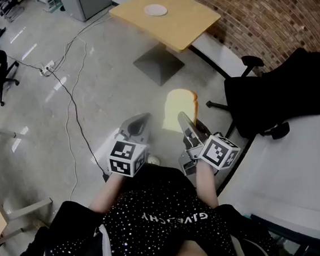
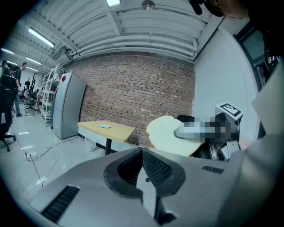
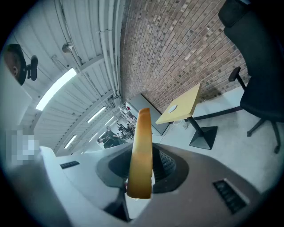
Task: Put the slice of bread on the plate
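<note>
Brick-walled room; plate (image 1: 155,9) on tabletop (image 1: 190,26), well apart from me. Right gripper (image 1: 185,121) fingers pinch the bread slice (image 1: 179,106) edge-up for carrying. Left gripper (image 1: 139,123) fingers closed, empty.

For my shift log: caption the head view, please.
The right hand-held gripper holds the bread slice; the plate sits on the far table.

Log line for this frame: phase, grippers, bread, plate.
phase: bread held, not yet plated | right gripper: shut on bread | left gripper: shut, empty | plate: on table ahead, apart from bread
</note>
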The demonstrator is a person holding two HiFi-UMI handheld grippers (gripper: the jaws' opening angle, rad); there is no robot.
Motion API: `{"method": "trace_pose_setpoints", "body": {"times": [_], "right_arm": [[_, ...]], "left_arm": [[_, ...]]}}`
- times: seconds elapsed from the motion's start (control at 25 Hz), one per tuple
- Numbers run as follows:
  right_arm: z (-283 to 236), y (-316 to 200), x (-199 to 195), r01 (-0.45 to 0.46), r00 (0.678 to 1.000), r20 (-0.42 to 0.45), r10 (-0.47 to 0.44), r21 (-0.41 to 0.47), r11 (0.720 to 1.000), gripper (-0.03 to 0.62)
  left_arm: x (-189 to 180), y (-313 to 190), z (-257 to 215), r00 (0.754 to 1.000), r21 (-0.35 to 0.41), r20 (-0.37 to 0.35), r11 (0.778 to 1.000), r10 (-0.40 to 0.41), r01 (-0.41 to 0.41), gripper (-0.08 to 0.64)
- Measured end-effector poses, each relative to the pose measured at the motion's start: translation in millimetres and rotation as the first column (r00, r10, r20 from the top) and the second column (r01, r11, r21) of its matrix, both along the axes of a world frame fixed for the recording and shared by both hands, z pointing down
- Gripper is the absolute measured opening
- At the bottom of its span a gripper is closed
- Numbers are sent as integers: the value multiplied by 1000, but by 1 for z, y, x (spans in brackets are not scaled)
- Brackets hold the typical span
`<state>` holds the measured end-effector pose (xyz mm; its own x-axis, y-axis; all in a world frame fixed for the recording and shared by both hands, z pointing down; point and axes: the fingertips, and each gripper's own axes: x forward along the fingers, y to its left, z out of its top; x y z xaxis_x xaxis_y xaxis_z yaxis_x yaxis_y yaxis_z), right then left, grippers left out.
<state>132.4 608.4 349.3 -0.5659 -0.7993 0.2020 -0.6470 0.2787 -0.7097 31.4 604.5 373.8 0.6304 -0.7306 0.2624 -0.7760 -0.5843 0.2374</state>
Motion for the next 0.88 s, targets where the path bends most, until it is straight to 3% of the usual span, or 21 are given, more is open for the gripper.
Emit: {"method": "trace_pose_setpoints", "body": {"times": [0.48,0.88], "right_arm": [[13,-23,5,-13,1000,-2,13,-36,999,94],[20,-111,29,-24,1000,-6,23,-68,997,94]], "left_arm": [[7,-27,17,1000,-49,-10,999,17,-18,9],[28,-120,18,1000,-55,-17,998,23,-24,9]]}}
